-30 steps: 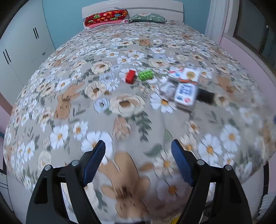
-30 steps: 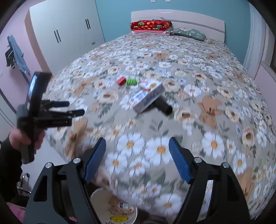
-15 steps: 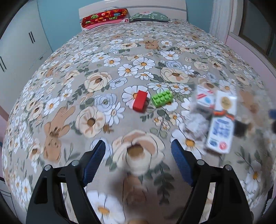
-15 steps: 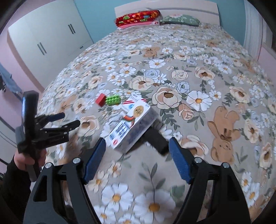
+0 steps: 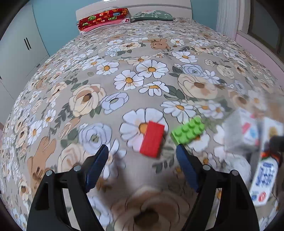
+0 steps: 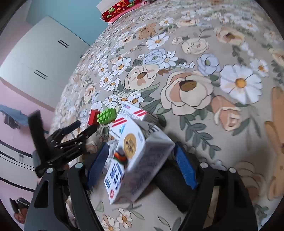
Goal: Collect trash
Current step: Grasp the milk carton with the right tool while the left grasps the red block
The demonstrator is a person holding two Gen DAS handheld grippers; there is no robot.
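On the flowered bedspread (image 5: 124, 71) lie a red brick (image 5: 152, 139) and a green brick (image 5: 188, 131), next to a white milk carton (image 6: 136, 160), a small white medicine box (image 6: 134, 115) and a black cylinder (image 6: 175, 188). My left gripper (image 5: 142, 167) is open, just short of the red brick; it also shows in the right wrist view (image 6: 85, 127). My right gripper (image 6: 142, 163) is open with its jaws on either side of the milk carton, the pads apart from it. The carton (image 5: 264, 179) and box (image 5: 248, 131) show blurred at the left view's right edge.
A red patterned pillow (image 5: 104, 17) and a green pillow (image 5: 152, 15) lie at the headboard. White wardrobes (image 6: 40, 58) stand to the left of the bed. A window and curtain (image 5: 229, 16) are on the right.
Both grippers have moved forward and down over the bed. The left one has closed in on the red brick. The right one now has the milk carton between its open jaws.
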